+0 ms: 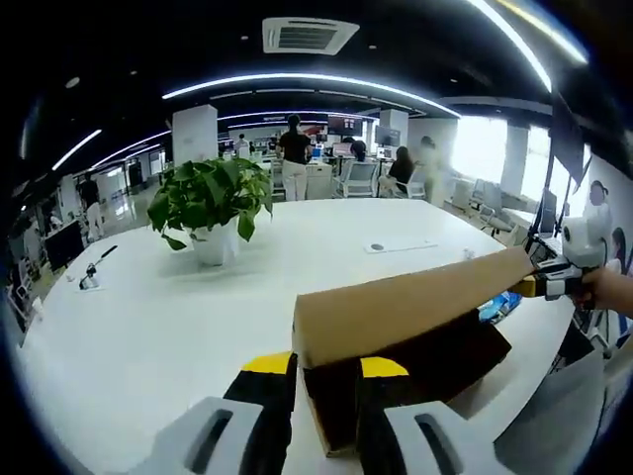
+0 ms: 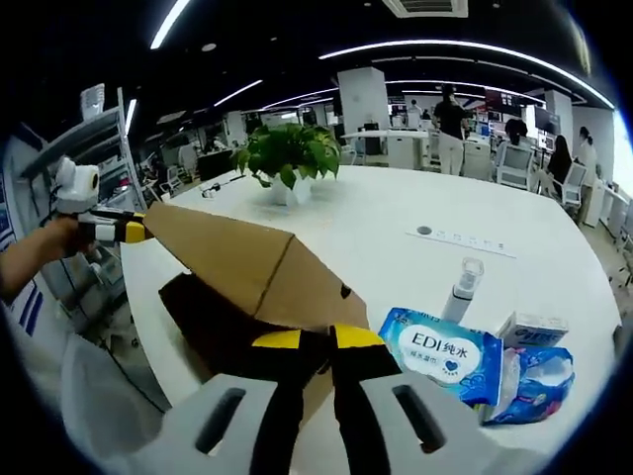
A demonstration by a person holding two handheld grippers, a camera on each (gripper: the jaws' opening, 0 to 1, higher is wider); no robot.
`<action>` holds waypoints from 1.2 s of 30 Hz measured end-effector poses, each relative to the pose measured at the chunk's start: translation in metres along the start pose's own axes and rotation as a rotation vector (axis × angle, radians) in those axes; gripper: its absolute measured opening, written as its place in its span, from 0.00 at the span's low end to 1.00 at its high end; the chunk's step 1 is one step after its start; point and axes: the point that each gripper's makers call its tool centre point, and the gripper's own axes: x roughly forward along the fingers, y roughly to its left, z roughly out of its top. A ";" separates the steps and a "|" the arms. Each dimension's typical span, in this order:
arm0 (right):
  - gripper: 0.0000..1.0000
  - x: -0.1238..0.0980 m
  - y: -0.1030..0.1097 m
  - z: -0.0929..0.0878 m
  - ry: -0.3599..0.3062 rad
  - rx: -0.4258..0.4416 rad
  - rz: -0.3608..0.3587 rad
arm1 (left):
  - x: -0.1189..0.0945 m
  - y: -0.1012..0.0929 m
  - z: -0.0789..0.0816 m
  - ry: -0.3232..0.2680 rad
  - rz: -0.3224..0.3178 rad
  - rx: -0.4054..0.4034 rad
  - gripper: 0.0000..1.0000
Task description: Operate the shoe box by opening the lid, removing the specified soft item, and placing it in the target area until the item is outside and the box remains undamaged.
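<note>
Left gripper [image 1: 326, 368]: its jaws, yellow at the tips, rise from the bottom of the left gripper view and are clamped on one end of the shoe box lid [image 1: 410, 302], a narrow gap between them taken up by the cardboard edge. In the right gripper view it enters from the left, held in a person's hand [image 2: 49, 240], pinching the far corner of the lid.
Right gripper [image 2: 309, 341]: its jaws are close together and closed on the near end of the lid in its own view. In the left gripper view it comes in from the right, gripping the lid's far end.
Shoe box lid: brown cardboard, raised and tilted, spanning between the two grippers, lifted off the dark box on one side.
Shoe box [image 2: 213, 317]: dark brown, sitting on the white table [image 1: 148, 327] near the table's edge closest to the person. Its inside is in shadow under the lid, and I cannot tell what lies in it.
Soft item: cannot be made out inside the box.
Tissue pack [image 2: 443, 354]: blue and white, printed "EDI", lying on the table just beside the box, near the same edge.
Small white box [image 2: 534, 327]: next to the tissue pack, with a crumpled blue wrapper [image 2: 542, 381] touching it.
White bottle [image 2: 462, 287]: upright behind the tissue pack.
Potted plant [image 1: 213, 203]: green leaves in a white pot, well apart from the box, toward the table's far side.
</note>
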 end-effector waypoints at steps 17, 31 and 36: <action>0.17 -0.002 0.015 -0.023 0.029 -0.139 0.065 | -0.002 -0.008 -0.034 0.052 -0.022 -0.008 0.24; 0.29 -0.004 0.031 -0.041 0.047 -0.198 0.152 | -0.001 -0.014 -0.056 0.105 -0.053 0.031 0.28; 0.32 -0.003 0.034 -0.047 0.060 -0.205 0.165 | 0.001 -0.017 -0.065 0.130 -0.067 0.053 0.29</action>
